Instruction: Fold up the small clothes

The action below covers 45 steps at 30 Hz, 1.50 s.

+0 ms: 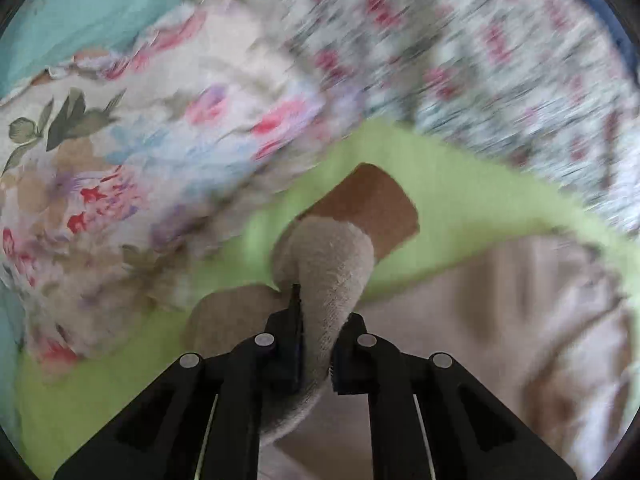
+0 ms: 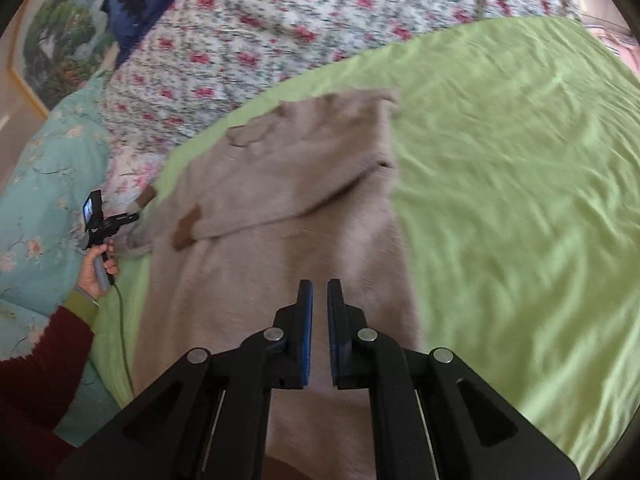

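Note:
A beige knit sweater (image 2: 272, 216) lies spread on a green sheet (image 2: 520, 184), its right sleeve folded across the chest, brown cuff (image 2: 186, 232) at the left. My left gripper (image 1: 316, 304) is shut on the other beige sleeve (image 1: 328, 264), whose brown cuff (image 1: 372, 204) hangs past the fingertips above the sheet (image 1: 460, 184). It also shows in the right wrist view (image 2: 120, 220) at the sweater's left edge. My right gripper (image 2: 320, 292) hovers over the sweater's lower body, jaws nearly together with a narrow gap and nothing between them.
A rose-patterned quilt (image 2: 280, 28) lies behind the sheet, with a blue pillow (image 2: 144, 4) and a turquoise floral blanket (image 2: 44, 176) at the left. A floral cushion (image 1: 120, 152) lies close to the left gripper. The green sheet extends to the right.

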### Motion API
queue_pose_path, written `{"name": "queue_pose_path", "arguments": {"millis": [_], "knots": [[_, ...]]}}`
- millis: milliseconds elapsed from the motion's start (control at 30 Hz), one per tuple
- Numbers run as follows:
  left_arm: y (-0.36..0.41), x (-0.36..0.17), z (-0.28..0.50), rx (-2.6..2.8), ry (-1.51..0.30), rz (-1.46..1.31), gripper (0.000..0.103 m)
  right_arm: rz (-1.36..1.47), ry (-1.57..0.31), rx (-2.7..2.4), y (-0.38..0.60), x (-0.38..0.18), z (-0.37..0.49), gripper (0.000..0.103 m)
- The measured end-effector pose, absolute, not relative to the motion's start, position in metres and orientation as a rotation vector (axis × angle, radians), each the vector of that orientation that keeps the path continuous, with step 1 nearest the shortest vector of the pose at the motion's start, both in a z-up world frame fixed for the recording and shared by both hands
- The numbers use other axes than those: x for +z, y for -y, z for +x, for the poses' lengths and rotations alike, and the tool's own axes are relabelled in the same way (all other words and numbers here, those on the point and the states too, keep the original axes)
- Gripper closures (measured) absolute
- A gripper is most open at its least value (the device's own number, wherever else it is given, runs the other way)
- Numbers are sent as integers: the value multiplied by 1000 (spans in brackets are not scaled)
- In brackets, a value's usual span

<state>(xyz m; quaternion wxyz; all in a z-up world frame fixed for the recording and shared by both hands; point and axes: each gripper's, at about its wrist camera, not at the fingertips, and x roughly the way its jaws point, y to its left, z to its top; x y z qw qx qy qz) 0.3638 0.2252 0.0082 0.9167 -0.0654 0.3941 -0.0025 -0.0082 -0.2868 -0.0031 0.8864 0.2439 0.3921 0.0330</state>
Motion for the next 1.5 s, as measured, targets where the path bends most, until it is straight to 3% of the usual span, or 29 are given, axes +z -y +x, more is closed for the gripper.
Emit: {"name": "queue_pose_path", "arguments": {"millis": [267, 600, 667, 700, 733, 800, 867, 1267, 1300, 1367, 1400, 1500], "knots": [[-82, 40, 320, -337, -708, -209, 94, 532, -795, 157, 266, -5, 23, 95], [93, -29, 304, -574, -849, -59, 90, 569, -804, 92, 282, -16, 54, 95], [104, -42, 303, -572, -880, -19, 83, 585, -813, 68, 287, -20, 64, 76], [105, -44, 303, -576, -891, -10, 75, 594, -814, 56, 288, -21, 68, 49], [102, -46, 298, -582, -900, -11, 69, 600, -807, 49, 290, -22, 71, 34], [92, -44, 290, -577, -896, -17, 45, 603, -775, 47, 290, -22, 77, 34], [75, -39, 277, -563, -873, -26, 39, 594, -772, 54, 288, -24, 91, 34], [-78, -34, 234, -184, -834, -67, 33, 594, -865, 113, 263, -57, 171, 34], [-92, -39, 236, -148, -846, -99, 33, 601, -882, 127, 260, -62, 177, 39], [-110, -48, 244, -101, -887, -141, 33, 604, -892, 138, 253, -68, 188, 70], [-115, -52, 249, -84, -900, -149, 33, 599, -893, 136, 252, -68, 191, 95], [-119, -58, 259, -60, -919, -143, 33, 604, -797, 139, 257, -37, 185, 95]]}}
